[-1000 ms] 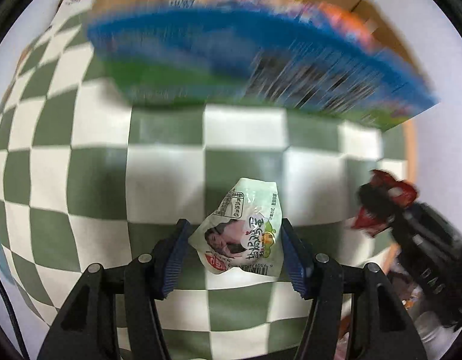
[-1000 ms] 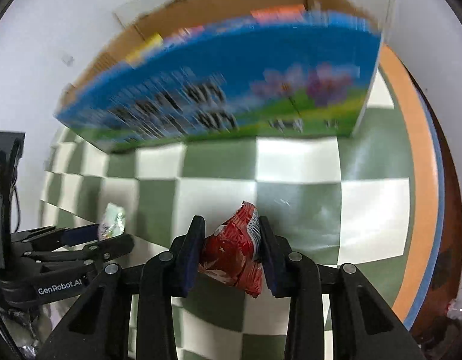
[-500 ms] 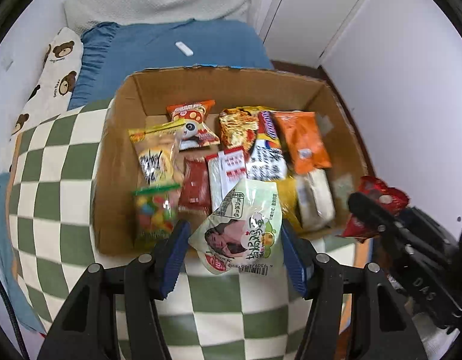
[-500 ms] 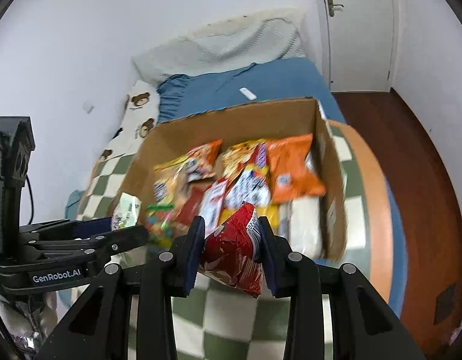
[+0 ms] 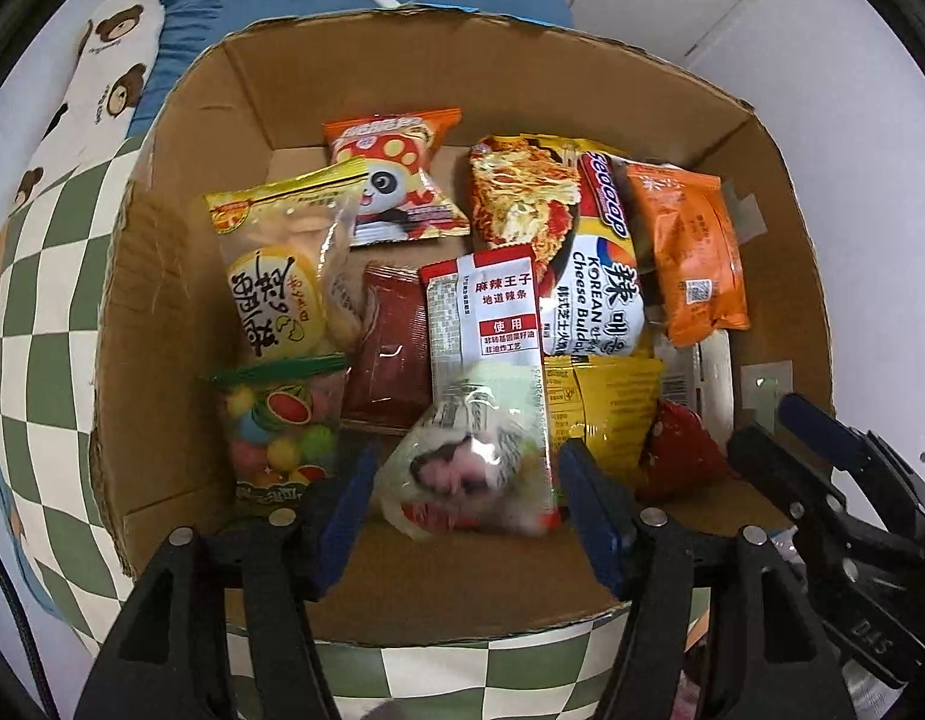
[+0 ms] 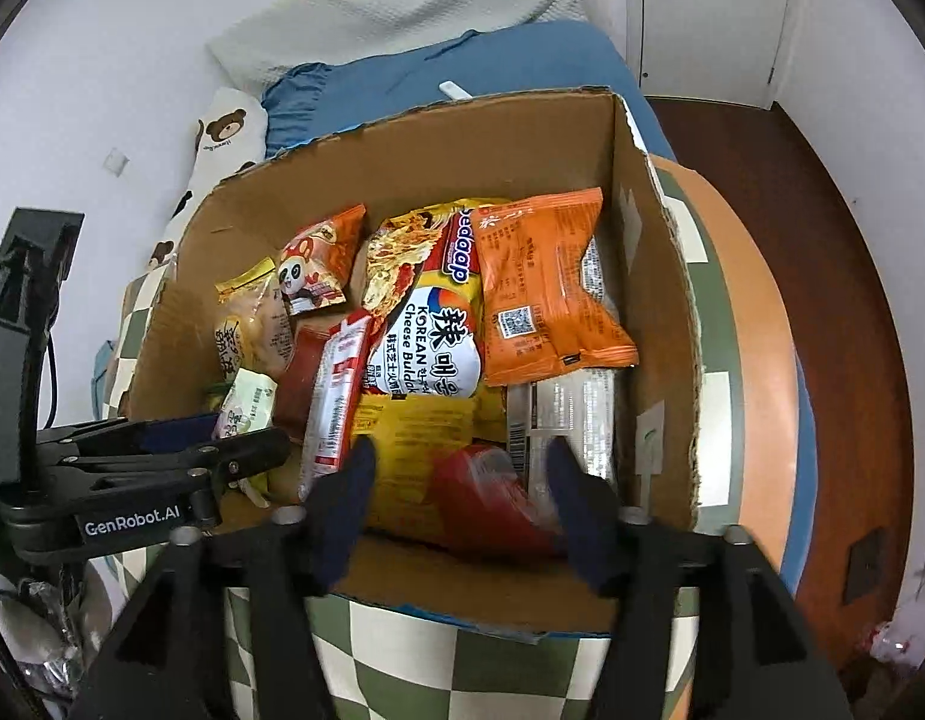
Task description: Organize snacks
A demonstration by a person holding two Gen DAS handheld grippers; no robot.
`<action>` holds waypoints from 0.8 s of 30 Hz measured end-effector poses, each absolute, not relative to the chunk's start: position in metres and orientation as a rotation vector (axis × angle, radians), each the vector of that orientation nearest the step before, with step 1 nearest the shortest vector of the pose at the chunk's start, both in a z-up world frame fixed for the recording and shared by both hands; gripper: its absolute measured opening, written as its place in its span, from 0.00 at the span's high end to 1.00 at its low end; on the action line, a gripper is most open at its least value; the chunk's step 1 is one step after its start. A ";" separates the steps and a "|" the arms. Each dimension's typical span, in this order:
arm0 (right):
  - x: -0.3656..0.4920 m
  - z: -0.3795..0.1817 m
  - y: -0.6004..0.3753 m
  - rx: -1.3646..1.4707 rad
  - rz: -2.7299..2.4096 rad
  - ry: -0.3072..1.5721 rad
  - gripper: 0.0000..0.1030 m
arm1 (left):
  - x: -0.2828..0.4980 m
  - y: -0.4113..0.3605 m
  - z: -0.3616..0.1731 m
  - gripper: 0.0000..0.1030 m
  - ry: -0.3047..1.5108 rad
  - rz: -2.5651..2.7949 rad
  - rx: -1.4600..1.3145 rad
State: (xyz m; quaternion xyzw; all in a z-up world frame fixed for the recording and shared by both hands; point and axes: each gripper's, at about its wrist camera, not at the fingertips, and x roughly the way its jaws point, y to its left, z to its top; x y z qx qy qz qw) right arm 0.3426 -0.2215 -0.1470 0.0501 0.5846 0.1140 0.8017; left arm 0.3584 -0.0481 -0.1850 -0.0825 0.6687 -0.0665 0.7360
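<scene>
The left gripper (image 5: 462,480) and right gripper (image 6: 459,480) stand spread over the box (image 5: 162,240), green packet (image 5: 474,468) and red packet (image 6: 486,498) blurred, apparently dropping; best withdraw straight upward.

Left gripper (image 5: 465,501) is hovering with fingers (image 5: 588,510) spread wide, pads not touching anything. Right gripper (image 6: 459,495) is hovering likewise, fingers (image 6: 573,501) parted. Both are pointing forward, side by side, close together.

Even, bright indoor light; strong fisheye curvature and dark vignette at edges; motion blur smears the pale green packet (image 5: 474,468) and red packet (image 6: 492,498); glare on glossy wrappers
</scene>
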 end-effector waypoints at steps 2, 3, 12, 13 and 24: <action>0.342 -0.146 -0.222 0.095 0.230 1.257 0.24 | 0.357 -0.046 -0.183 0.26 1.463 -0.137 -0.178; 0.343 -0.145 -0.222 0.077 0.219 1.256 0.20 | 0.356 -0.045 -0.182 0.12 1.461 -0.131 -0.174; 0.341 -0.136 -0.218 -0.053 0.130 1.238 0.05 | 0.352 -0.033 -0.167 0.10 1.402 -0.054 -0.121; 0.340 -0.136 -0.217 -0.059 0.124 1.234 0.04 | 0.351 -0.032 -0.167 0.10 1.398 -0.048 -0.116; 0.331 -0.129 -0.217 -0.054 0.091 1.201 0.04 | 0.337 -0.021 -0.149 0.10 1.322 0.000 -0.094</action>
